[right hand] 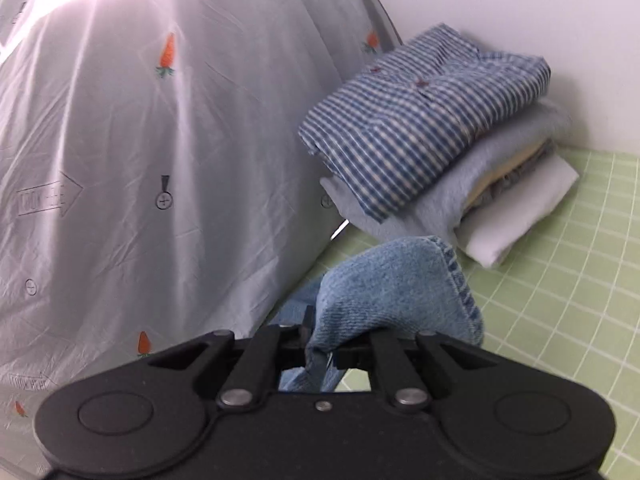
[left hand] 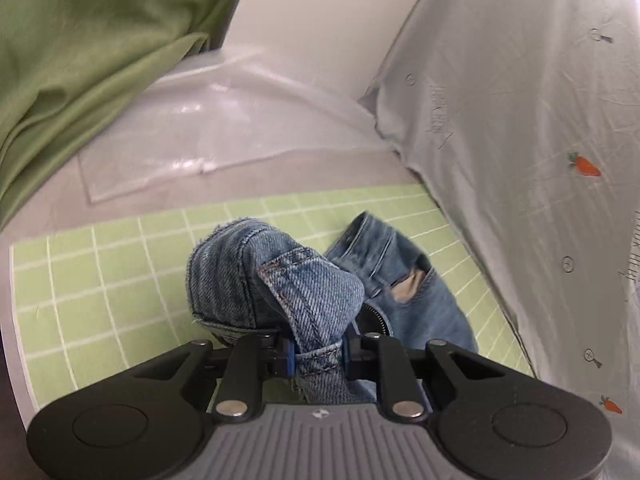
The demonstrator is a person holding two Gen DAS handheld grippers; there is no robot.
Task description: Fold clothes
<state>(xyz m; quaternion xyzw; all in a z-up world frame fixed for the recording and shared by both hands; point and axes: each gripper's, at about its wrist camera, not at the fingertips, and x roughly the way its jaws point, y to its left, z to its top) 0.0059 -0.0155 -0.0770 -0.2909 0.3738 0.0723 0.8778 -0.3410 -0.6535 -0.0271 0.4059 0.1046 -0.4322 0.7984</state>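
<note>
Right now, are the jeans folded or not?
Not folded: the jeans hang bunched, pinched in both hand-held grippers, left and right.

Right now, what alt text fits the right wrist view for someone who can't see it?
The right hand-held gripper is shut on a fold of blue denim jeans above a green grid mat. Behind are a stack of folded clothes, checked shirt on top, and a grey carrot-print sheet.

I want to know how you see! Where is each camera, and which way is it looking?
Left wrist: on the left gripper, looking along its fingers at the jeans it grips, on the green mat.
Right wrist: on the right gripper, gripping the jeans' hem, facing a folded stack.
Both show: jeans, mat, carrot sheet.
</note>
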